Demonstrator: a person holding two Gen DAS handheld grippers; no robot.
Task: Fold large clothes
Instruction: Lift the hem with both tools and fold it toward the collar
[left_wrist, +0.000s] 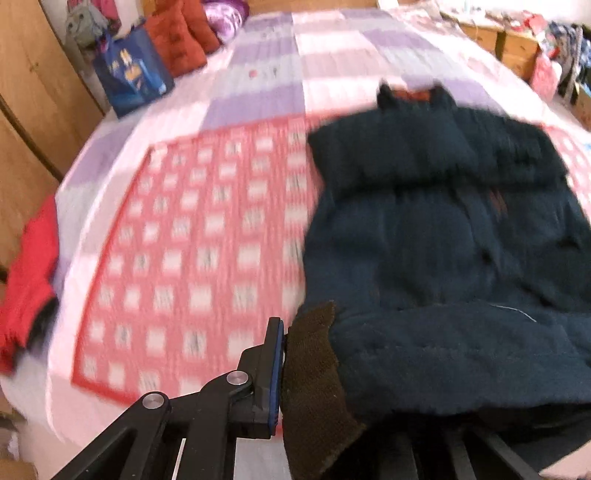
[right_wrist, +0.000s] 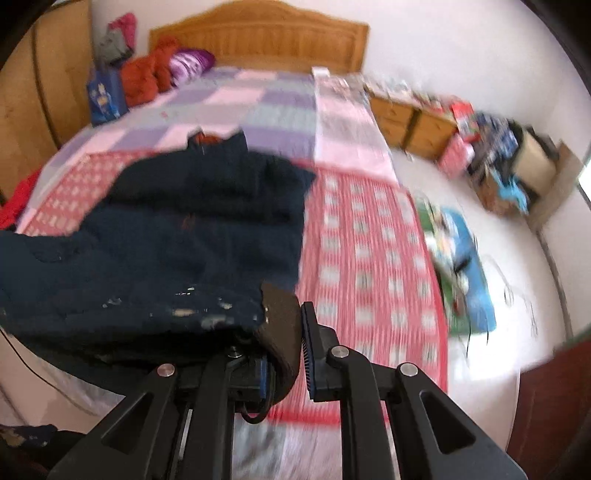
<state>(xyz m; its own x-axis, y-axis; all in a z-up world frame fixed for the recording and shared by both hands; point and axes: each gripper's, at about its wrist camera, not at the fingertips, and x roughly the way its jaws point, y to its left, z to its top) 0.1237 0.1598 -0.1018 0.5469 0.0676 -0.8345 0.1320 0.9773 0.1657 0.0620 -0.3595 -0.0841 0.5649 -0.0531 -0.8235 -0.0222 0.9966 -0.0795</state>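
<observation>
A large dark navy jacket (left_wrist: 436, 240) lies on the bed, its collar toward the headboard, sleeves folded across the chest. My left gripper (left_wrist: 306, 376) is shut on the jacket's brown ribbed hem (left_wrist: 314, 387) at its near left corner; only the left finger shows. My right gripper (right_wrist: 284, 354) is shut on the brown hem (right_wrist: 282, 332) at the jacket's (right_wrist: 192, 236) near right corner. Both hold the lower edge lifted above the bed. Both views are motion-blurred.
The bed has a pink and purple checked cover (left_wrist: 207, 229). A red garment (left_wrist: 29, 280) lies at its left edge. A blue bag (left_wrist: 131, 79), red cushions (left_wrist: 181, 37) and a wardrobe stand far left. Clutter and wooden cabinets (right_wrist: 417, 122) line the right wall.
</observation>
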